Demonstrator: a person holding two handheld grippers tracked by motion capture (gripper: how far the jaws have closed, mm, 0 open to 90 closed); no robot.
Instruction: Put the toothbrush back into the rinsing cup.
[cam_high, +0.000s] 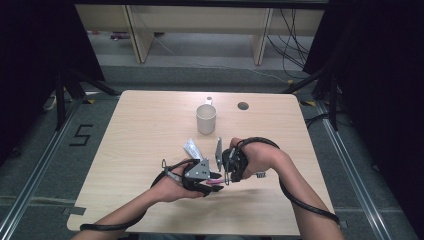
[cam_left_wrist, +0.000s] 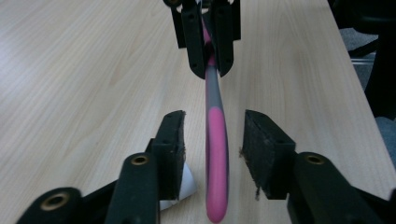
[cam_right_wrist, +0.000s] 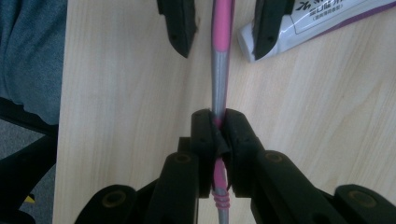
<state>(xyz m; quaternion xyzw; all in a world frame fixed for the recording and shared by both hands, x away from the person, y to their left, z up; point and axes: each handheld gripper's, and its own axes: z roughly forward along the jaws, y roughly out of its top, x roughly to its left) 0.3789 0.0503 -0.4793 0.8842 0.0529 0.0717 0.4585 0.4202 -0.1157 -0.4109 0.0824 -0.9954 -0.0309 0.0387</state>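
A pink and grey toothbrush (cam_high: 216, 183) hangs level above the table's near middle, between the two grippers. My right gripper (cam_right_wrist: 218, 133) is shut on its grey-pink shaft (cam_right_wrist: 218, 88). My left gripper (cam_left_wrist: 212, 140) stands open around the pink end (cam_left_wrist: 217, 158), its pads on either side and apart from it. In the high view the left gripper (cam_high: 207, 184) and right gripper (cam_high: 227, 172) face each other, almost touching. A white toothpaste tube (cam_high: 191, 147) lies on the table just beyond the left hand and shows beside the left gripper's jaw (cam_right_wrist: 317, 18).
A white mug (cam_high: 206, 119) stands upright at the middle of the wooden table (cam_high: 140, 125), beyond the grippers. A round cable hole (cam_high: 243, 106) sits near the far edge. The table's near edge lies close beneath the forearms.
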